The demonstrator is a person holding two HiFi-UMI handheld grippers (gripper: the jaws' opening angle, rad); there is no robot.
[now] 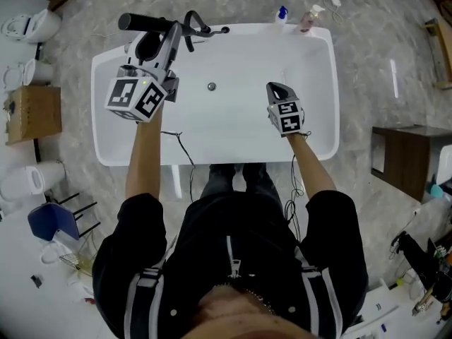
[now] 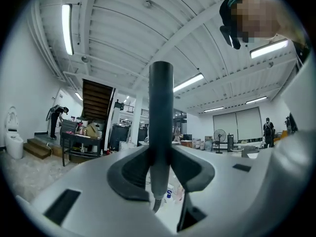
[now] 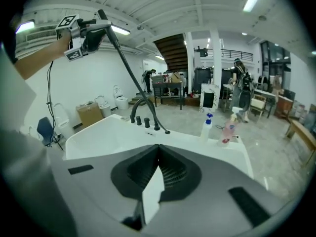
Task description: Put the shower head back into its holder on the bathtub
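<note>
Jaws on the left gripper (image 1: 157, 44) clamped the shower head (image 1: 145, 23), the right gripper's (image 3: 158, 152) sat together empty, and it looked to need tipping handle-down, then easing into the holder (image 3: 159, 128) at twelve o'clock on the bathtub (image 1: 326, 83) rim.

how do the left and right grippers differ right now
The left gripper is clamped on the shower head handle; the right gripper has its jaws together on nothing. The left gripper is held high by the faucet, while the right gripper sits lower, mid-basin. Both are over the bathtub.
</note>
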